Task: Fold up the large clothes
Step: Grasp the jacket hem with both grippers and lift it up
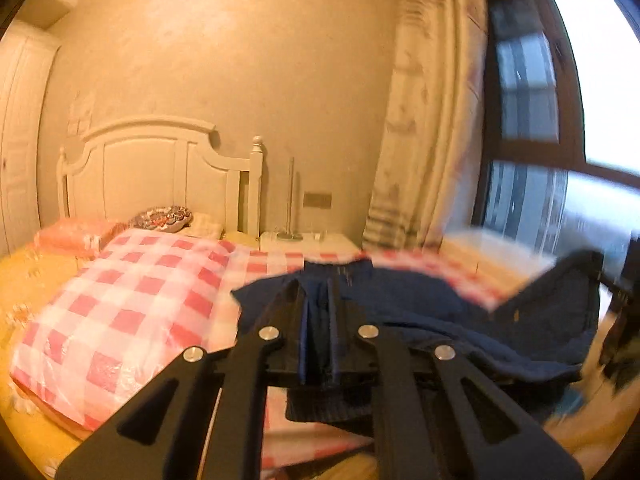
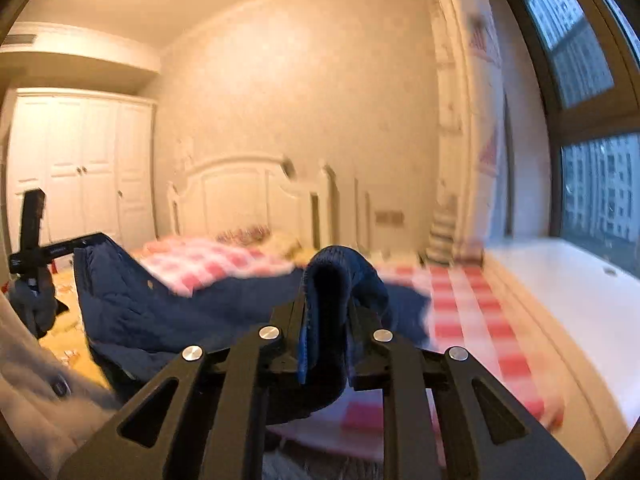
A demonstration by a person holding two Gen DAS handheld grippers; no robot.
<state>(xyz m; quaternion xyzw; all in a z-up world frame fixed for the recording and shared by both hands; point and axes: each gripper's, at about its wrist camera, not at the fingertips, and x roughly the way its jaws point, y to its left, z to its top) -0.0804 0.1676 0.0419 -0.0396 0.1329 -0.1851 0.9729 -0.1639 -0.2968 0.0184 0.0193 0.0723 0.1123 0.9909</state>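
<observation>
— Above the bed (image 1: 24,272), between the two tools, hangs the navy garment (image 1: 440,304); do you see who has it?

— Both; the left gripper (image 1: 320,292) has its jaws drawn together on a dark blue fold, the cloth pinched flat between the fingers (image 1: 294,304); the right gripper (image 2: 326,308) is likewise clamped, with a thick ribbed edge of the same garment bulging up over its fingertips.

— And the rest of the fabric?

— Sagging in a span from one grip to the other, raised off the red-and-white checked cover (image 1: 132,300); in the right wrist view it runs leftward to the other gripper, seen at the frame's left edge.

— Anything else around?

— A white headboard (image 1: 160,172) against the far wall; pillows beneath it; a curtain (image 1: 424,120) beside the window (image 2: 592,128); a white wardrobe (image 2: 80,168) on the left; a grey fuzzy sleeve (image 2: 36,392) in the near left corner of the right wrist view; much of the cloth is blurred.
</observation>
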